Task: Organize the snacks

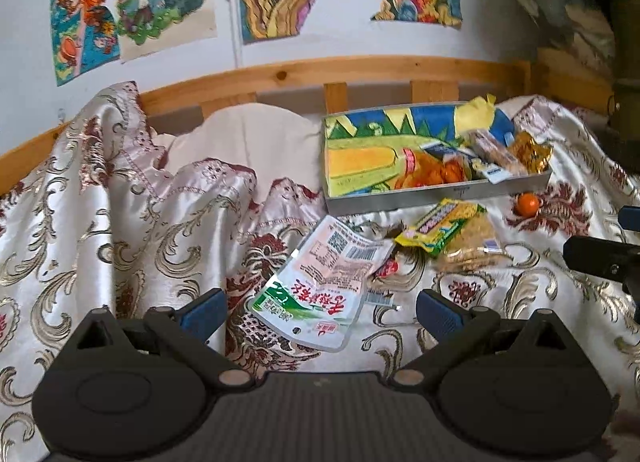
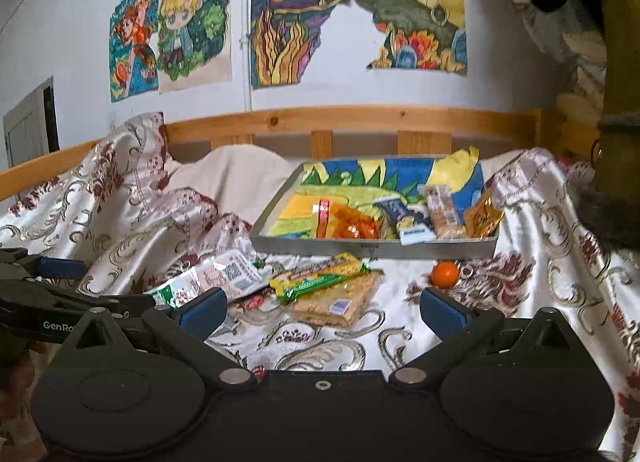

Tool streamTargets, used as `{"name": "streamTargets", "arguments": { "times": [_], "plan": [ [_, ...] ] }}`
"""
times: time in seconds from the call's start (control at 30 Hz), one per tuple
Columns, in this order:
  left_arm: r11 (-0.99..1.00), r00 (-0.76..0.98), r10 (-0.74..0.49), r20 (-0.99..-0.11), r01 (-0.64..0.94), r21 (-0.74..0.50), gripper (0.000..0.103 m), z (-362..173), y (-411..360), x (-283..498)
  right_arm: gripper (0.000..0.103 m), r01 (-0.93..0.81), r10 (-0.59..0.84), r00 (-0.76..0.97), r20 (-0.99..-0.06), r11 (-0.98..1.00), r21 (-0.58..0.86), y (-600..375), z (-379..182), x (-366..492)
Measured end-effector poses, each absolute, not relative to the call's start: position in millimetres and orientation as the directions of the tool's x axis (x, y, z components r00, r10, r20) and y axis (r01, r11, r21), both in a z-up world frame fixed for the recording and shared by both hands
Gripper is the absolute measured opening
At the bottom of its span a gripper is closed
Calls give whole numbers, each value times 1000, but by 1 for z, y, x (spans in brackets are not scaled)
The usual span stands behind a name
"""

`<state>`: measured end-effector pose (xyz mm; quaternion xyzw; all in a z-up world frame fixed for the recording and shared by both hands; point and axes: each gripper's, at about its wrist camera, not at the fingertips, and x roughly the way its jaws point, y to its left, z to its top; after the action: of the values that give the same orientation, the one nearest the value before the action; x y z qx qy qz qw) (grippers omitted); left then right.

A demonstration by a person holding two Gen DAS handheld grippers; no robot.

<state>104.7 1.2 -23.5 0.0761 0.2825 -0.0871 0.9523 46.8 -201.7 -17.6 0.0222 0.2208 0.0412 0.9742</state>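
Wide open and empty, the left gripper [image 1: 318, 312] faces a white packet [image 1: 320, 286] lying lengthwise straight ahead between its fingers, nearer than the equally open, empty right gripper [image 2: 322, 312].

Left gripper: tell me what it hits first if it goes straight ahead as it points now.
Most likely the white snack packet, lying on the bedspread between the open left gripper fingers. Depth is unclear; the tray lies farther on.

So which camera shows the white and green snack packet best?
The left wrist view: the packet lies close between the open jaws, print and barcode clear. The right wrist view shows it smaller, partly behind a finger.
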Motion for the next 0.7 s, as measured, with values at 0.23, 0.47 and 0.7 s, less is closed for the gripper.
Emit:
{"name": "streamTargets", "arguments": {
  "times": [0.23, 0.47, 0.7],
  "plan": [
    [960, 801, -121, -587, 244, 136, 102, -34, -1, 128, 102, -47, 77, 874, -480, 996, 73, -197, -33, 62],
    [964, 797, -132, -590, 241, 109, 102, -42, 5, 143, 102, -33, 68, 858, -510, 996, 77, -195, -44, 75],
    [956, 774, -156, -614, 274, 103, 102, -49, 6, 167, 102, -23, 59, 843, -534, 997, 74, -191, -55, 90]
  ]
}}
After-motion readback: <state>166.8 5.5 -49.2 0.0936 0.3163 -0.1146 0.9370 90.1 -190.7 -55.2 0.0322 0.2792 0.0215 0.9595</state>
